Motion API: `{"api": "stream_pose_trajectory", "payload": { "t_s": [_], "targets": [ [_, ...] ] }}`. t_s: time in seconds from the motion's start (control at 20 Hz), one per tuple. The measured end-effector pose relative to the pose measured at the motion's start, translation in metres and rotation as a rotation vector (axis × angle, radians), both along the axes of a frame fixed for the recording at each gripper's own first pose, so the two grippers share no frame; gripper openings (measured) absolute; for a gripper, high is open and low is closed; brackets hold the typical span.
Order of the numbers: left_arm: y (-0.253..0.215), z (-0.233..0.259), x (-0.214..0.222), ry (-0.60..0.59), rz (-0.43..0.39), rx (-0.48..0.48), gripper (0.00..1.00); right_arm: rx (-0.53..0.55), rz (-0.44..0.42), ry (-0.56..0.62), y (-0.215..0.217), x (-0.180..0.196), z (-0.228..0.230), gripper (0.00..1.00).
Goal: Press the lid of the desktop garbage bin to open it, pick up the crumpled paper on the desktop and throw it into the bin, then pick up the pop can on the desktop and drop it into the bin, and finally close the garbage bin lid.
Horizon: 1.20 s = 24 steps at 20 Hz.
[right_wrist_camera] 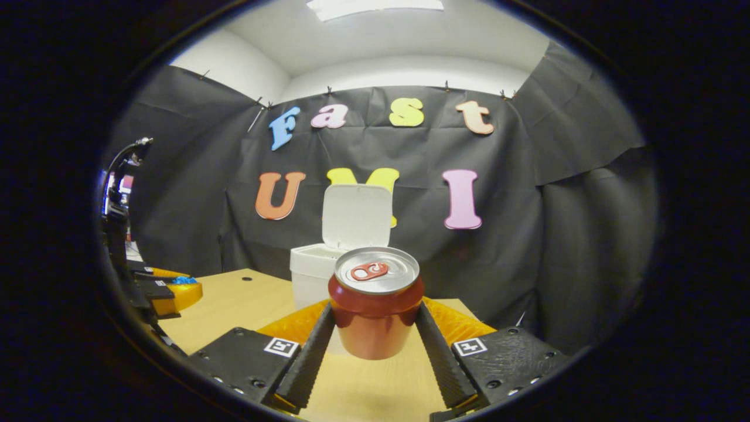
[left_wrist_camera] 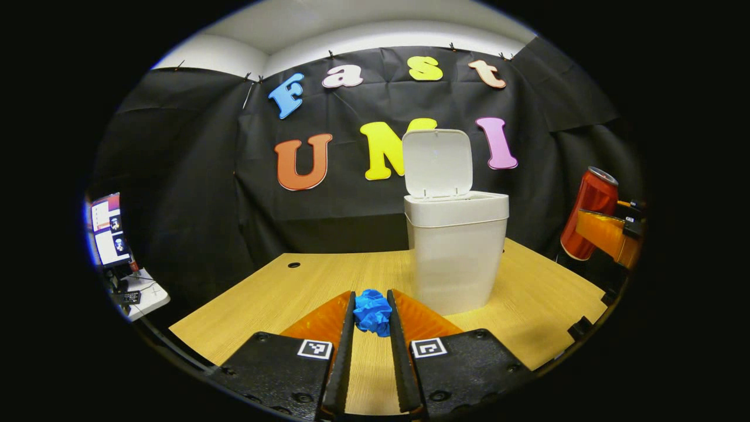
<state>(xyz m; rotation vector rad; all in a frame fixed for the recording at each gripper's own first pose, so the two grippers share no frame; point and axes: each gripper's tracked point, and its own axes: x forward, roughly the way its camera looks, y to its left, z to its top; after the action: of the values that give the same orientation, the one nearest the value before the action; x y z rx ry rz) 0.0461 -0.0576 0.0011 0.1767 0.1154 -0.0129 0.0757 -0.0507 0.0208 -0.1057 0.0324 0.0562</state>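
A white desktop bin [left_wrist_camera: 456,252] stands on the wooden table with its lid [left_wrist_camera: 437,162] flipped up. My left gripper [left_wrist_camera: 371,313] is shut on a blue crumpled paper [left_wrist_camera: 373,312], held above the table just left of the bin's front. In the right gripper view, my right gripper [right_wrist_camera: 375,321] is shut on a red pop can [right_wrist_camera: 375,309], lifted off the table, with the bin [right_wrist_camera: 310,275] behind it. The can [left_wrist_camera: 587,214] and the right gripper also appear at the right edge of the left gripper view. The left gripper with the blue paper [right_wrist_camera: 183,281] shows far left in the right gripper view.
The wooden table [left_wrist_camera: 263,299] has a small round hole [left_wrist_camera: 293,265] near its back left. A monitor [left_wrist_camera: 108,230] and a small white side table [left_wrist_camera: 143,293] stand off to the left. The black cloth wall hangs close behind the bin.
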Motion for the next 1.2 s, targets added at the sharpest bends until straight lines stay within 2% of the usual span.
{"api": "stream_pose_trajectory", "payload": {
  "t_s": [0.15, 0.3, 0.45, 0.55, 0.6, 0.65, 0.8, 1.05, 1.2],
  "targets": [
    [-0.016, 0.019, -0.005, -0.036, -0.01, 0.014, 0.35, 0.01, -0.011, -0.012, -0.016, 0.0, 0.003, 0.81],
    [-0.032, 0.032, -0.008, -0.058, -0.021, 0.037, 0.35, 0.006, -0.007, 0.016, -0.029, -0.004, -0.013, 0.8],
    [-0.046, 0.046, -0.007, -0.092, -0.023, 0.011, 0.35, 0.037, -0.016, 0.018, -0.046, -0.007, -0.013, 0.81],
    [-0.055, 0.058, -0.003, -0.117, -0.029, 0.0, 0.35, 0.071, 0.007, 0.03, -0.046, -0.008, -0.017, 0.8],
    [-0.059, 0.062, -0.001, -0.125, -0.033, -0.001, 0.31, 0.081, 0.015, 0.033, -0.046, -0.008, -0.018, 0.8],
    [-0.066, 0.066, 0.004, -0.126, -0.055, -0.014, 0.35, 0.086, 0.014, 0.037, -0.048, -0.007, -0.02, 0.8],
    [-0.078, 0.081, 0.026, -0.114, -0.091, -0.069, 0.35, 0.073, 0.016, 0.047, -0.05, -0.007, -0.027, 0.81],
    [-0.081, 0.126, 0.088, -0.164, -0.08, -0.056, 0.35, 0.079, 0.055, 0.077, -0.034, -0.004, -0.04, 0.81],
    [-0.11, 0.141, 0.132, -0.157, -0.155, -0.085, 0.35, 0.08, 0.059, 0.085, -0.031, -0.001, -0.044, 0.81]
  ]
}}
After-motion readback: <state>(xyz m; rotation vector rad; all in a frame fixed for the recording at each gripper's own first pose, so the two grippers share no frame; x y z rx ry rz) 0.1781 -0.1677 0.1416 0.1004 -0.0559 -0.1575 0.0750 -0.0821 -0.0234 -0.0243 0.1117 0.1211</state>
